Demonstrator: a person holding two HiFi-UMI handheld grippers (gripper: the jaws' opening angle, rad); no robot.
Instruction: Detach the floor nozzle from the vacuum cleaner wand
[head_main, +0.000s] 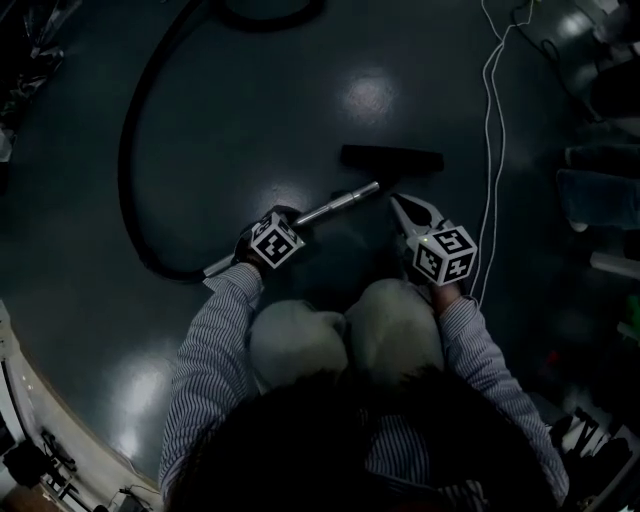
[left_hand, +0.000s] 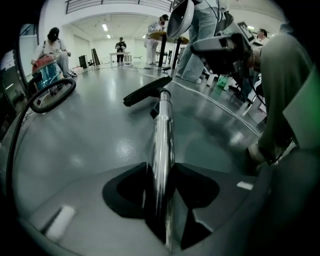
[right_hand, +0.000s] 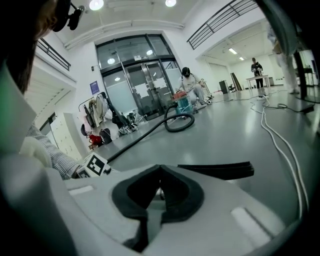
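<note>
Head view: the left tool (head_main: 288, 222) was clamped on the chrome wand (head_main: 345, 202) down at the floor. The right tool (head_main: 400, 207) was shut and empty, just beside the floor nozzle (head_main: 392, 158).

Left gripper view: the wand filled the jaws and ran up into the nozzle, which looked joined on to me.

Right gripper view: jaws together, nozzle lying just ahead.

So it was the bracing stage, I reckon. Next the right tool needs to open, grab the nozzle neck and pull.

Count: one wand, one nozzle, one hose (head_main: 135, 120), two tools.
</note>
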